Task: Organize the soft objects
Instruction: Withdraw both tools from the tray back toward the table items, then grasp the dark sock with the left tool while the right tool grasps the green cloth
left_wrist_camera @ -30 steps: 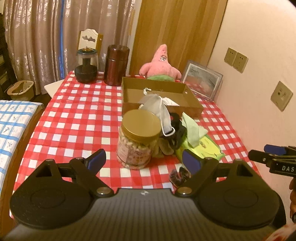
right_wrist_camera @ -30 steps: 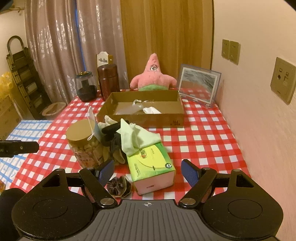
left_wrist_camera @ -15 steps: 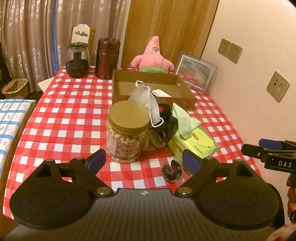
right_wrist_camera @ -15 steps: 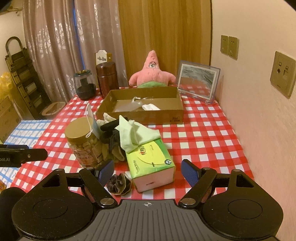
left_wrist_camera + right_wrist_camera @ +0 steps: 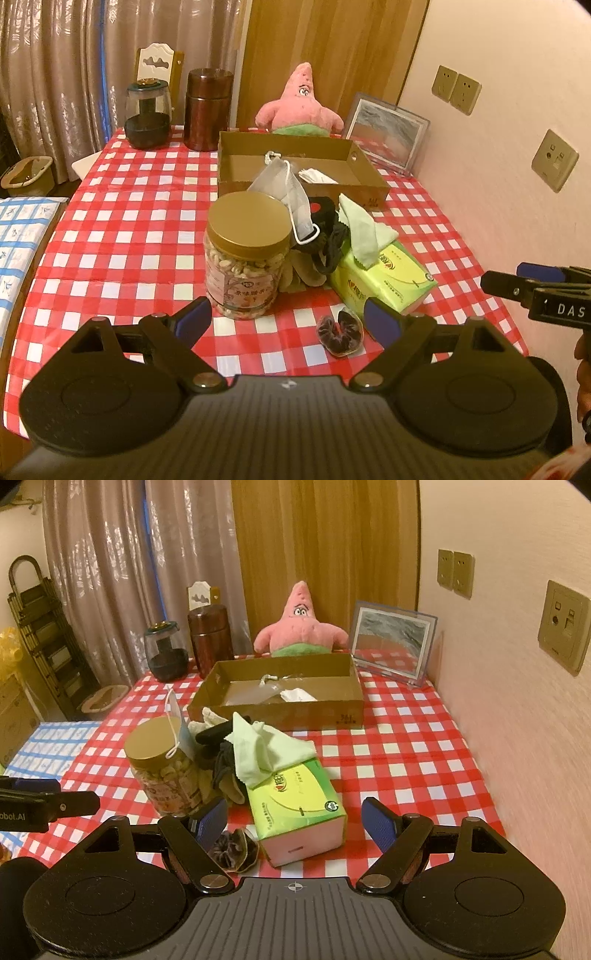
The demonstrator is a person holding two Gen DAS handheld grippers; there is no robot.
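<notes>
Red-checked tablecloth (image 5: 122, 236). Left gripper (image 5: 287, 319) and right gripper (image 5: 294, 819) both spread wide, nothing between the pads. Dark velvety scrunchie (image 5: 340, 331) lies on the cloth beside the green tissue pack (image 5: 295, 805); face mask (image 5: 291, 195) droops over the gold-lidded jar (image 5: 247, 254). Only the right view shows the folding rack (image 5: 44, 638); only the left shows "DAS" lettering on the other tool.

Jar (image 5: 246, 258) and tissue box (image 5: 384, 271) block the cardboard tray (image 5: 373, 173); flanking cloth (image 5: 129, 221) lies clear.
</notes>
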